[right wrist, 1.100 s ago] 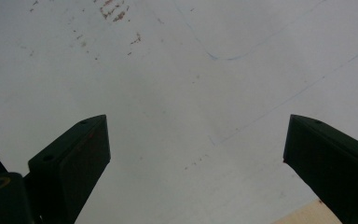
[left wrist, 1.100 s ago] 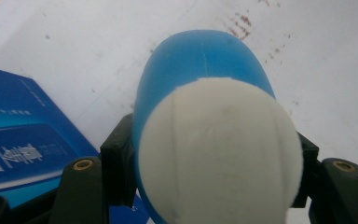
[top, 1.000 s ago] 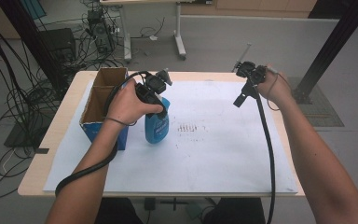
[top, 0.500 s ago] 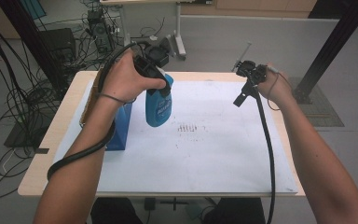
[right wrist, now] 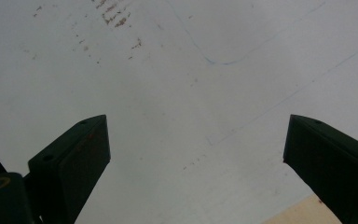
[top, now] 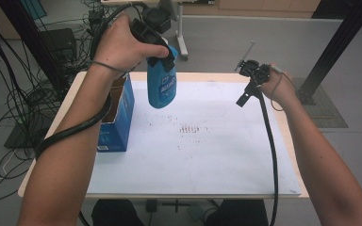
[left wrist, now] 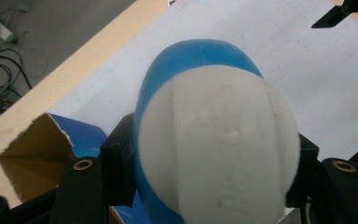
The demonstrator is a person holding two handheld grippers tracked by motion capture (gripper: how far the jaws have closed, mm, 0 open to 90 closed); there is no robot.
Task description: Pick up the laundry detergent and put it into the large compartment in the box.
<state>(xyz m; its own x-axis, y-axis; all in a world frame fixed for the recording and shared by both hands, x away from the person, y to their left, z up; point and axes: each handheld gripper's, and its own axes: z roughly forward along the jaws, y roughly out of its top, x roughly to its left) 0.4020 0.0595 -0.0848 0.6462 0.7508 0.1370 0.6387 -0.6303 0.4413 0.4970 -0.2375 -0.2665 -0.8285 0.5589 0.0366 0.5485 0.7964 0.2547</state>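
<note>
Left gripper (top: 162,47) raised, clamped on blue bottle (top: 161,84); right gripper (top: 250,87) held spread above white sheet (top: 217,155); cables (top: 9,94) on floor.

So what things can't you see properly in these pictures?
- Blue bottle: the label's words are too small in the high view; the left gripper view is blurred.
- Blue box: the forearm hides its inside in the high view.
- Right gripper: its jaws are cut off by the bottom edge.

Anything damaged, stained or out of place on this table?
Two things. The white sheet bears a patch of reddish-brown specks near its middle, also visible in the right gripper view. The blue cardboard box at the table's left edge has a ragged, torn flap. Nothing looks spilled.
</note>
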